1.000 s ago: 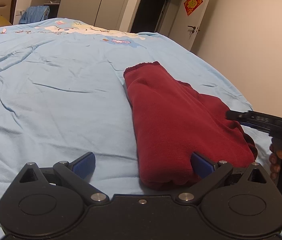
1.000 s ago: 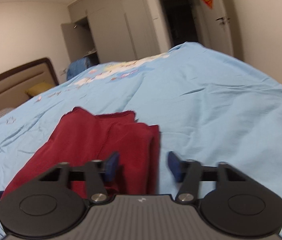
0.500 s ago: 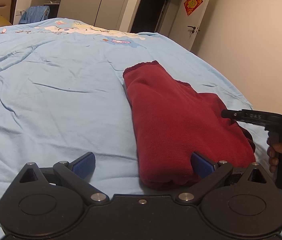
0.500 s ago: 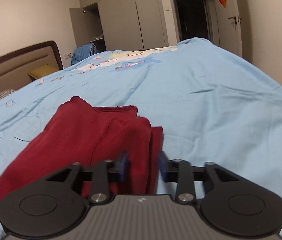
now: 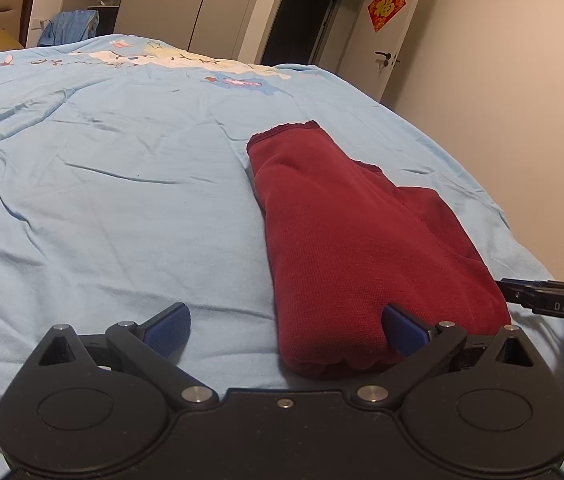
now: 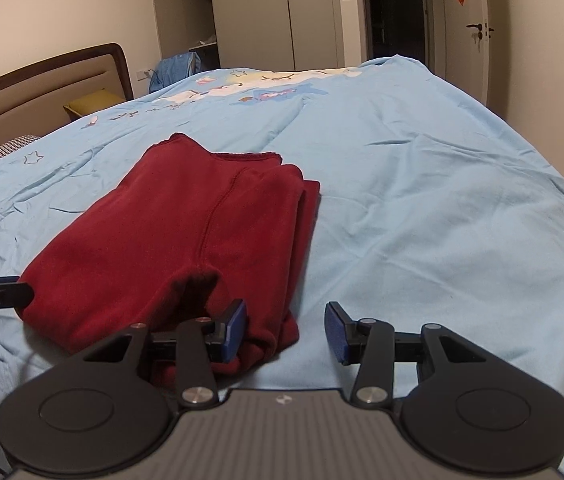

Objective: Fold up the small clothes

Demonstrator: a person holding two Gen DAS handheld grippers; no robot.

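Left wrist view: a dark red folded garment (image 5: 354, 248) lies on a bed covered by a light blue sheet (image 5: 102, 200). The left gripper (image 5: 286, 326) is spread wide, its right pad resting against the garment's near end. Right wrist view: the right gripper (image 6: 286, 330) is also spread apart, holding nothing, at the garment's (image 6: 186, 236) near right corner.

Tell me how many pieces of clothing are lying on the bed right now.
1. A single dark red garment lies folded on the light blue bedspread, in front of both grippers. It has several layers, so a smaller piece could be hidden inside the fold.
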